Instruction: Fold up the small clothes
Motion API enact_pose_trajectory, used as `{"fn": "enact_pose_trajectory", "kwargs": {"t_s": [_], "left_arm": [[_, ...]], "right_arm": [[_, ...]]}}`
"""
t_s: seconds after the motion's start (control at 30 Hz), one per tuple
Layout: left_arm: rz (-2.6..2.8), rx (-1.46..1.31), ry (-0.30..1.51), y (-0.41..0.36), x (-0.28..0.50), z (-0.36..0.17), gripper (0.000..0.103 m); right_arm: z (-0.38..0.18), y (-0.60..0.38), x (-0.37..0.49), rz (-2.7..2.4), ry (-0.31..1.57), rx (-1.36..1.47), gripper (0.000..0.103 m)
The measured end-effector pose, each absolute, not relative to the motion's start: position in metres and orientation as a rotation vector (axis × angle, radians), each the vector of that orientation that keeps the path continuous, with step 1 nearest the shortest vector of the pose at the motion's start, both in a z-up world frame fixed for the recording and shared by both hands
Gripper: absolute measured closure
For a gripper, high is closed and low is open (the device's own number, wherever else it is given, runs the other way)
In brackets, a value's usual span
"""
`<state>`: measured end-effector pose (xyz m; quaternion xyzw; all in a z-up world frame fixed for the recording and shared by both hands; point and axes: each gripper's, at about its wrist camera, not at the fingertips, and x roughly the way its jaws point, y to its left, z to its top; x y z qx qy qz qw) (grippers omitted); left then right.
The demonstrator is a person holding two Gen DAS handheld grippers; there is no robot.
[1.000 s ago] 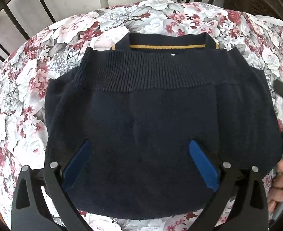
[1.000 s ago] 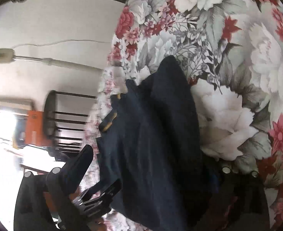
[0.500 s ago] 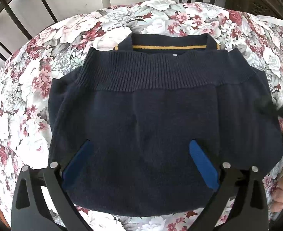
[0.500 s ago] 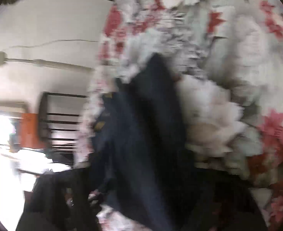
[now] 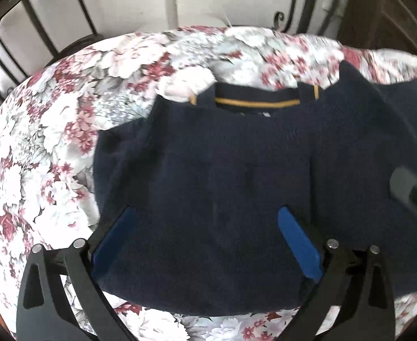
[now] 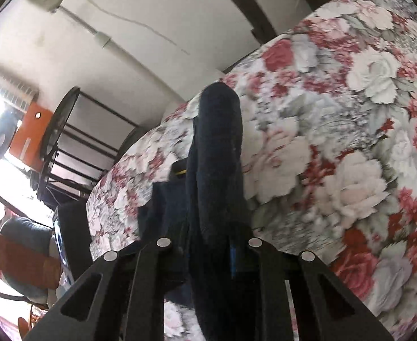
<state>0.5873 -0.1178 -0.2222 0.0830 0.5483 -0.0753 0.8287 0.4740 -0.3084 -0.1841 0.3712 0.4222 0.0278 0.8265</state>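
Observation:
A navy knit sweater [image 5: 222, 170] with a yellow-striped collar [image 5: 256, 103] lies folded on the floral tablecloth [image 5: 52, 142]. My left gripper [image 5: 205, 236] is open, its blue pads spread over the sweater's near edge. My right gripper [image 6: 208, 244] is shut on the sweater's right side [image 6: 217, 153] and holds that fold lifted off the cloth. The right gripper also shows at the right edge of the left wrist view [image 5: 412, 190], above the raised right flap [image 5: 378, 119].
The round table is covered by the floral cloth [image 6: 336, 142]. Dark metal chair backs [image 5: 23, 28] stand behind it at the left and at the far side [image 5: 307, 14]. Another chair [image 6: 75, 147] and an orange object [image 6: 29, 130] stand beyond the table.
My right gripper has closed on the sweater's right side and lifted it up and inward. The left gripper's view has shifted left and the sweater now sits further right.

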Motion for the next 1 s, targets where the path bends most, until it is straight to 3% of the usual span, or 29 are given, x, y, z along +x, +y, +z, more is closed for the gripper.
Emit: {"fn": "enact_pose_trajectory", "kwargs": {"t_s": [0.43,0.8,1.0], "left_arm": [[-0.076,0.058,1.123,-0.053,0.6,-0.2,0.006],[0.034,0.024,1.159,0.03,0.613,-0.22,0.007],[0.12,0.075,1.226,0.054,0.618,-0.235,0.007]], "right_arm": [[-0.169,-0.226,0.513,0.079,0.918,0.803,0.083],[-0.205,-0.156,0.546,0.141,0.992,0.818,0.082],[-0.239,-0.141,0.548,0.182,1.092,0.846,0.063]]}}
